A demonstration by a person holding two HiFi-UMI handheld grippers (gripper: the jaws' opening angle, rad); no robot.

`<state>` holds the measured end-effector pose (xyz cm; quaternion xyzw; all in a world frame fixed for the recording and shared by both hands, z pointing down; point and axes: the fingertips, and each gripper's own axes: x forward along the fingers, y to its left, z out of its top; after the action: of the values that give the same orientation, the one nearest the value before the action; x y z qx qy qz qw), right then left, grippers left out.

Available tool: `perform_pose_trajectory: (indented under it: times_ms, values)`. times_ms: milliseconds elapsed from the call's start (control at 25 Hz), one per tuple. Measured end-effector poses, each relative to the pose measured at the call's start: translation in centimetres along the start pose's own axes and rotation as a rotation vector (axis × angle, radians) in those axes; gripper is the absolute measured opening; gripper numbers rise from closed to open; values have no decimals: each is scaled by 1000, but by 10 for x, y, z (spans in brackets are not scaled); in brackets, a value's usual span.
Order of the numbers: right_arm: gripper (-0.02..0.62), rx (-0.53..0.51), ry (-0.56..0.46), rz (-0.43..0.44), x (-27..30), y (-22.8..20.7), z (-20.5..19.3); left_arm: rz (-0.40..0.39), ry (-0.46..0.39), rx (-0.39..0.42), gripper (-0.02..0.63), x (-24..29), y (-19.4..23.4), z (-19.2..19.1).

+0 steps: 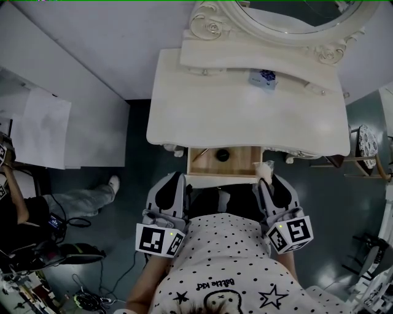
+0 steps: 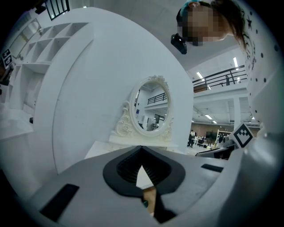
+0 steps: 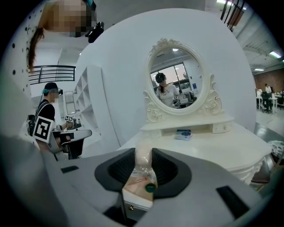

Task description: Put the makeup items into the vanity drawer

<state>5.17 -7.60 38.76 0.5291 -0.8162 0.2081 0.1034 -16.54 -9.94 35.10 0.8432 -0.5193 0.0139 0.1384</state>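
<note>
Well, right gripper [image 1: 265,179]: jaws clamped on a pale tube [image 3: 143,156], and the grip looks firm on both sides.
Pale tube, position: held out ahead of the jaws, nose pointing toward the vanity, at the 3 o'clock end of the open drawer [image 1: 195,167]. Whether it touches the drawer's rim I can't quite tell.
Left gripper [image 1: 176,179]: jaws closed tip to tip, nothing between them, parked at the drawer's 7 o'clock corner.
Open drawer: pulled out from under the front edge of the table [image 1: 184,98], wooden floor showing.
Inside the drawer: a dark round pot [image 1: 223,155] sits near the middle, and a thin stick [image 1: 202,156] lies at an angle at its 9 o'clock. The two are close but apart.
Table top: a small blue box [image 1: 263,78] sits at 1 o'clock, tucked against the low shelf under the mirror [image 1: 288,18].
Mirror: oval and upright in a carved cream frame at 12 o'clock on the table.
Operator: seated square to the vanity in a spotted top, one gripper on either side of the drawer.
Off at 9 o'clock: another person [image 1: 31,211] sits well clear of the vanity among cables on the floor.
</note>
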Motion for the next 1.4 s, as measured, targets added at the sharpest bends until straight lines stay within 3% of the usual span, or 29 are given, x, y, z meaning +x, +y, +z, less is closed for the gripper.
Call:
perform_pose_trajectory:
  times_ms: [400, 640, 840, 1400]
  values:
    - [123, -5, -11, 18, 8, 2, 4, 12, 0, -4, 6, -3, 4, -2]
    - [123, -85, 34, 33, 31, -6, -4, 20, -4, -7, 6, -5, 5, -1]
    - [123, -142, 105, 35, 58, -22, -36, 29, -7, -8, 6, -6, 6, -1]
    - [123, -144, 328, 91, 119, -61, -140, 34, -2, -6, 6, -7, 7, -2]
